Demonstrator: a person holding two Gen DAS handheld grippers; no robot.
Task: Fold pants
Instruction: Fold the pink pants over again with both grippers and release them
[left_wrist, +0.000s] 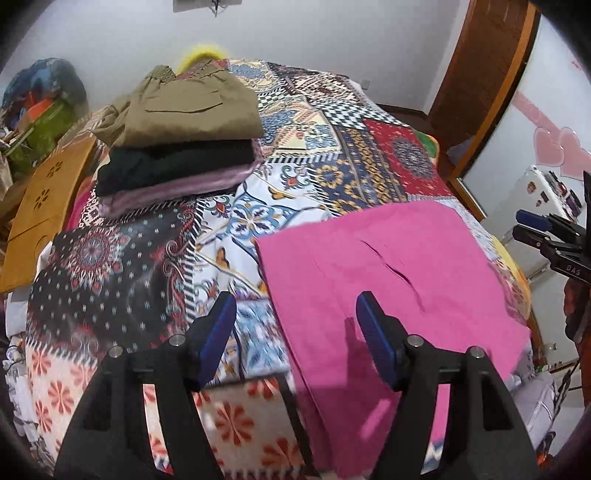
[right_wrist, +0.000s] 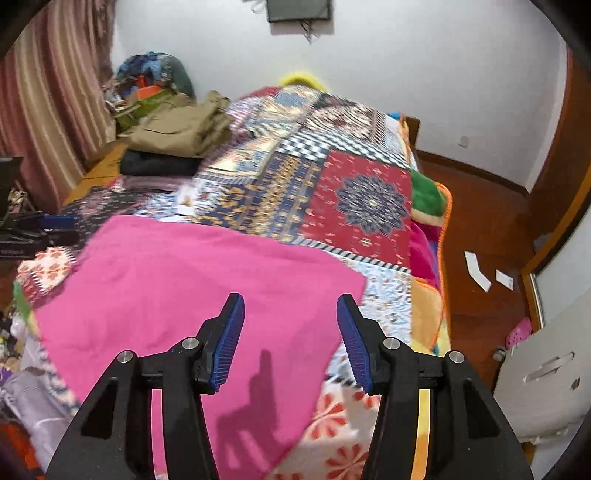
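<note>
Folded pink pants (left_wrist: 388, 266) lie flat on the patchwork bedspread (left_wrist: 258, 221), near the bed's front edge. My left gripper (left_wrist: 295, 299) hovers open above the pants' left edge, with nothing between its blue pads. In the right wrist view the same pink pants (right_wrist: 203, 280) spread beneath my right gripper (right_wrist: 290, 297), which is open and empty above them and casts a shadow on the cloth. The right gripper (left_wrist: 532, 225) also shows at the right edge of the left wrist view. The left gripper (right_wrist: 55, 225) sits at the left edge of the right wrist view.
A stack of folded clothes (left_wrist: 184, 140), khaki on black on mauve, sits at the bed's far left. A wooden board (left_wrist: 40, 199) leans beside the bed. Clutter (left_wrist: 40, 103) is piled in the corner. Paper scraps (right_wrist: 480, 273) lie on the wooden floor by a white appliance (right_wrist: 543, 387).
</note>
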